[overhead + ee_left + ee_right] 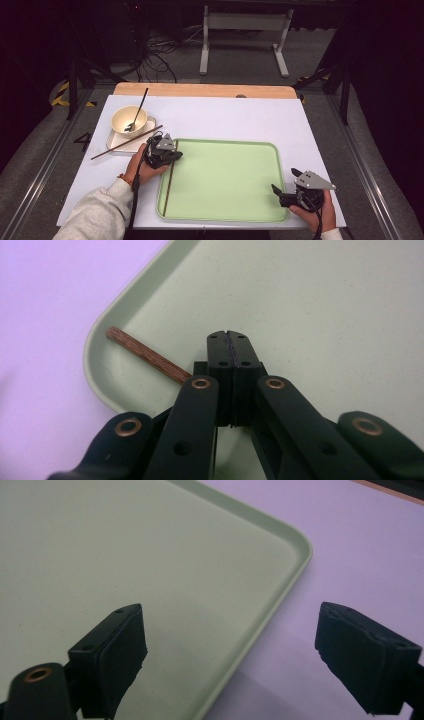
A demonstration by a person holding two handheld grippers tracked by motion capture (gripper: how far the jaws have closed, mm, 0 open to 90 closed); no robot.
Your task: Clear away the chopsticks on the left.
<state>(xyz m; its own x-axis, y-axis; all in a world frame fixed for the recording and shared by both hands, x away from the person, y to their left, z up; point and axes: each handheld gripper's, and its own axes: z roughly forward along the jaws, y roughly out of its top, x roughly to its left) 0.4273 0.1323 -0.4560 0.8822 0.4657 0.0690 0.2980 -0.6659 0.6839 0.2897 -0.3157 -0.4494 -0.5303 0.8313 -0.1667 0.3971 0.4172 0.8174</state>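
A pale green tray (225, 150) lies on the white table top. One brown chopstick (169, 185) rests along the tray's left side, and its far end (145, 354) reaches the tray's corner (100, 335). My left gripper (170, 156) hovers over that end with its jaws pressed together (230, 335). The stick runs under the gripper's body, and I see nothing between the pads. My right gripper (284, 181) is at the tray's near right corner (280, 605), jaws wide apart and empty (230, 645).
At the far left stands a cream bowl (129, 120) holding a dark spoon (137, 112), on a white plate (116, 142). A second chopstick (125, 143) leans across that plate. A wooden strip (205, 90) borders the table's far edge.
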